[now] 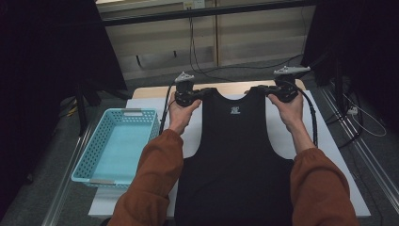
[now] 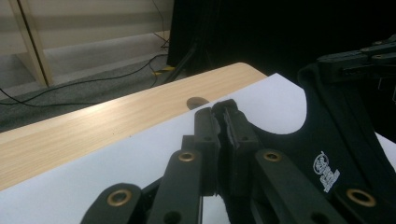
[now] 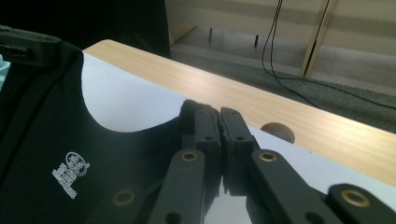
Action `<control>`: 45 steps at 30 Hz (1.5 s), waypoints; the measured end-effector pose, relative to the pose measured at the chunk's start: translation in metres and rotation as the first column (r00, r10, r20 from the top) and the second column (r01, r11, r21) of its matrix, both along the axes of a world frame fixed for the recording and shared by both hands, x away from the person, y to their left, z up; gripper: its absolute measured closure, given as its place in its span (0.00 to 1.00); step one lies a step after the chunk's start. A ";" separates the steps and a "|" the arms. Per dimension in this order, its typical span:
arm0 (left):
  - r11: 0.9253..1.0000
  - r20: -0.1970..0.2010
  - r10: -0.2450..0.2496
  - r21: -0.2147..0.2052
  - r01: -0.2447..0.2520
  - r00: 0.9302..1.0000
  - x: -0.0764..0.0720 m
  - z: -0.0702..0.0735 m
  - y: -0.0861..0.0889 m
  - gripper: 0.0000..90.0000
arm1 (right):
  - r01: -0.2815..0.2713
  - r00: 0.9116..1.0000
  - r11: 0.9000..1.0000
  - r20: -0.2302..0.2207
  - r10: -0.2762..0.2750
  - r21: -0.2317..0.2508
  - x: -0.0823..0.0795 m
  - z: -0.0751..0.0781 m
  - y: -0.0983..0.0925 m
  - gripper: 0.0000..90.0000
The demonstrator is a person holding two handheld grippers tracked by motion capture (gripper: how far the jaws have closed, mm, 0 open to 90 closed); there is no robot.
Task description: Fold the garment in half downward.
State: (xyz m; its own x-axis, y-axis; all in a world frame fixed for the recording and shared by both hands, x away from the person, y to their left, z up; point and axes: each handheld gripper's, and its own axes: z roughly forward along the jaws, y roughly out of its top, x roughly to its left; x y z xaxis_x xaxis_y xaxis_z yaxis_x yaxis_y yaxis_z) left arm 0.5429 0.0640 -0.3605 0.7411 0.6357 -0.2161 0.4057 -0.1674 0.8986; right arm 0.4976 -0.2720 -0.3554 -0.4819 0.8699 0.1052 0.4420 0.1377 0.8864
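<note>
A black sleeveless vest (image 1: pixel 234 150) with a small white print at the neck lies down the middle of the white-covered table (image 1: pixel 282 136). My left gripper (image 1: pixel 206 92) is shut on its left shoulder strap, and my right gripper (image 1: pixel 258 90) is shut on the right strap. In the left gripper view my jaws (image 2: pixel 223 111) pinch black cloth, with the vest (image 2: pixel 327 135) running off to the right. In the right gripper view my jaws (image 3: pixel 219 114) clamp the strap end, and the vest (image 3: pixel 56 135) spreads to the left. Both straps are lifted slightly off the sheet.
A light blue perforated basket (image 1: pixel 94 141) with nothing in it sits at the table's left edge. Bare wood (image 1: pixel 235 87) with a round cable hole (image 3: pixel 279 132) runs along the far edge. Cables lie on the grey floor beyond, and dark stands flank the table.
</note>
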 end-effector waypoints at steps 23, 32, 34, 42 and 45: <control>0.999 0.069 0.001 -0.038 0.002 0.998 0.003 0.040 0.001 0.95 | 0.014 0.997 1.000 0.080 -0.012 -0.024 -0.003 0.048 -0.003 0.97; 0.998 0.110 0.008 -0.057 -0.002 0.994 0.007 0.066 0.001 0.95 | 0.022 0.993 0.999 0.114 -0.017 -0.039 0.001 0.072 -0.001 0.97; 0.998 0.114 0.011 -0.061 -0.004 0.993 0.009 0.070 0.001 0.95 | 0.028 0.992 0.999 0.121 -0.024 -0.036 0.002 0.077 -0.001 0.97; 0.997 0.126 0.027 -0.073 -0.018 0.992 0.012 0.085 0.002 0.95 | 0.032 0.987 0.999 0.156 -0.027 -0.033 0.003 0.101 0.002 0.97; 0.996 0.127 0.037 -0.086 -0.026 0.991 0.011 0.089 0.005 0.95 | 0.022 0.986 0.999 0.166 -0.017 -0.033 0.004 0.106 0.004 0.97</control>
State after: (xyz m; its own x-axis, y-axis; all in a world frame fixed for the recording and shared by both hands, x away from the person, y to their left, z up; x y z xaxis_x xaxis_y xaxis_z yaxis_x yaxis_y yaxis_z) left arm 0.5543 0.0689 -0.2711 0.7460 0.6429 -0.1736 0.2897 -0.0786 0.9539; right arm 0.5013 -0.2680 -0.2496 -0.4731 0.8810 -0.0049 0.2922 0.1621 0.9425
